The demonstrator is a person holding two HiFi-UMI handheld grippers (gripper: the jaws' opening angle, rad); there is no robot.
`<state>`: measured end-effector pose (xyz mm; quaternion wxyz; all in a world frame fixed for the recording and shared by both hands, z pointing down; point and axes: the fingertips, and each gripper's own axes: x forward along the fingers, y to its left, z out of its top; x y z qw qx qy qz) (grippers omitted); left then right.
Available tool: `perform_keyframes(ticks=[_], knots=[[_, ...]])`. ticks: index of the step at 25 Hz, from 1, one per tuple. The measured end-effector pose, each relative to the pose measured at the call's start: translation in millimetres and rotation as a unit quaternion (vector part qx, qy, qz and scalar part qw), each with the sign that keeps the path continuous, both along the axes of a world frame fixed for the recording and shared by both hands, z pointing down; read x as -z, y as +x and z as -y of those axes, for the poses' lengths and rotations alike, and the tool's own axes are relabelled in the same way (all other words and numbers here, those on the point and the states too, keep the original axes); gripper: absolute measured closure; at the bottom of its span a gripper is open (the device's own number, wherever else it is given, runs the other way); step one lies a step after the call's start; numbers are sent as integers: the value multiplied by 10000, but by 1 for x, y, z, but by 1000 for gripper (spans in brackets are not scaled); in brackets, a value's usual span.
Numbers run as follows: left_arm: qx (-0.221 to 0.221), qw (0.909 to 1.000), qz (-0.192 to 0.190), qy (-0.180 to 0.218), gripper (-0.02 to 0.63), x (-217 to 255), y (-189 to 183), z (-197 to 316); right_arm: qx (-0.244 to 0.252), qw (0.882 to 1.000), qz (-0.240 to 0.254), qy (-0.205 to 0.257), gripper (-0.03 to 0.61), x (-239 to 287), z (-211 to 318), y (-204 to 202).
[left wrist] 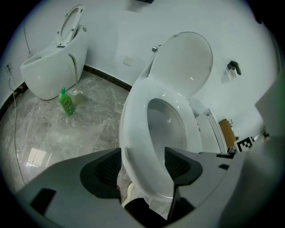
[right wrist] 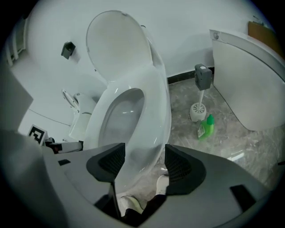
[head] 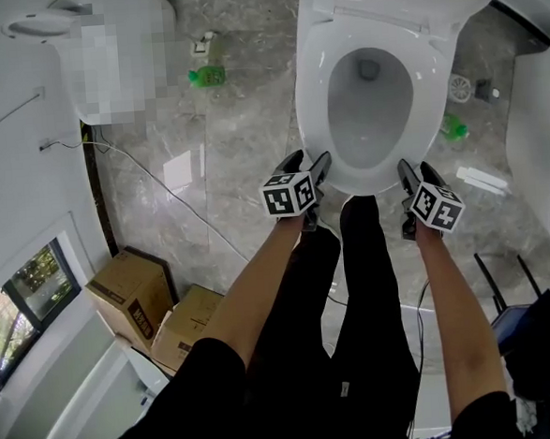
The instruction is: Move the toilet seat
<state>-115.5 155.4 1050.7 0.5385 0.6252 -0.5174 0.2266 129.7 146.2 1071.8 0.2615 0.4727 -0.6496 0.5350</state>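
seat [head: 315, 89] is down on the bowl [head: 370, 104], long axis running away from us. we have left tongs [head: 309, 166] and right tongs [head: 418, 174] wide open, each straddling its front rim, unclamped, equally near.

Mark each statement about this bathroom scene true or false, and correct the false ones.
1. The lid is up. True.
2. The seat is raised against the lid. False: it lies down on the bowl.
3. Both the left gripper and the right gripper are at the seat's front rim. True.
4. The right gripper's jaws are shut. False: they stand apart, with the seat rim between them.
5. The brush lies in the bowl. False: it stands on the floor.
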Motion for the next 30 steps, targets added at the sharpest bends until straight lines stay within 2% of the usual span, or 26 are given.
perform_keyframes(ticks=[4,8,12,18,21,27,30], knots=[[-126,9996,39,-240,311,-18,7,-13,-350,9989,285,-152,307,-7,1,-5],[97,9988,-213,-425,295,-34,15,-19,-657,9967,353,-311,305,-11,4,-10],[345,9965,-491,-589,293,-41,19,-18,-645,9954,650,-274,301,-15,6,-12],[-13,9964,-248,-814,294,-37,19,-19,-632,9943,771,-380,301,-15,2,-13],[-56,9961,-75,-873,317,-31,20,-19,-703,9928,829,-509,304,-12,2,-10],[-72,9955,-175,-932,333,-10,17,-18,-819,9902,942,-631,304,5,2,-10],[33,9963,-210,-838,336,9,17,-15,-877,9884,1050,-659,308,22,4,-9]])
